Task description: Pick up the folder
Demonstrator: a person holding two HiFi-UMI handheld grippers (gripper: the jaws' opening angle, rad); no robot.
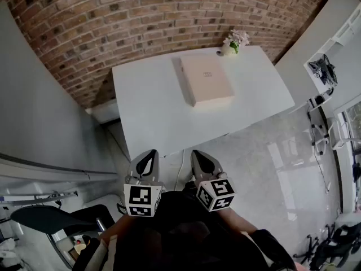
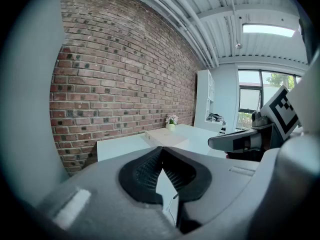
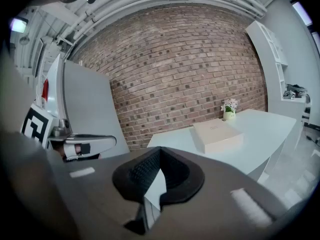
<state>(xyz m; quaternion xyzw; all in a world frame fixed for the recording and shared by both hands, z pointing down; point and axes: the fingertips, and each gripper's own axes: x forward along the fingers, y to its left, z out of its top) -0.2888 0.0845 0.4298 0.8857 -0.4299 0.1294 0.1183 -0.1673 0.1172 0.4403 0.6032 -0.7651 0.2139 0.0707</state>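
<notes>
- A dark chair [image 1: 48, 219] is seen low at the far left, next to a plain grey panel [image 1: 34, 95].
- The L gripper [image 1: 148, 153] is held low in front of the person. It is pointed a bit down toward the table and stops short of the near edge.
- In the left gripper view its two jaws are pressed tip to tip, shut tight, w/ nothing held between them.
- The R gripper [image 1: 198, 153] is held just beside the L one, w/ a small gap between the two.
- In the right gripper view its jaws are also squeezed together at the tips, and nothing is held.
- A white table [image 1: 152, 112] is seen past both grippers, pushed up against a red brick wall [image 1: 141, 21].
- The folder [image 1: 206, 79] is tan and flat. It is laid on the table top, toward the far side and a bit right of the middle. It is well apart from both grippers and touched by neither.
- A small pot of white flowers [image 1: 234, 41] is set at the far table edge, just behind the folder's right corner.
- A shiny grey floor [image 1: 271, 168] is seen to the right of the table, and white shelves [image 1: 338, 33] are seen at the far right.
</notes>
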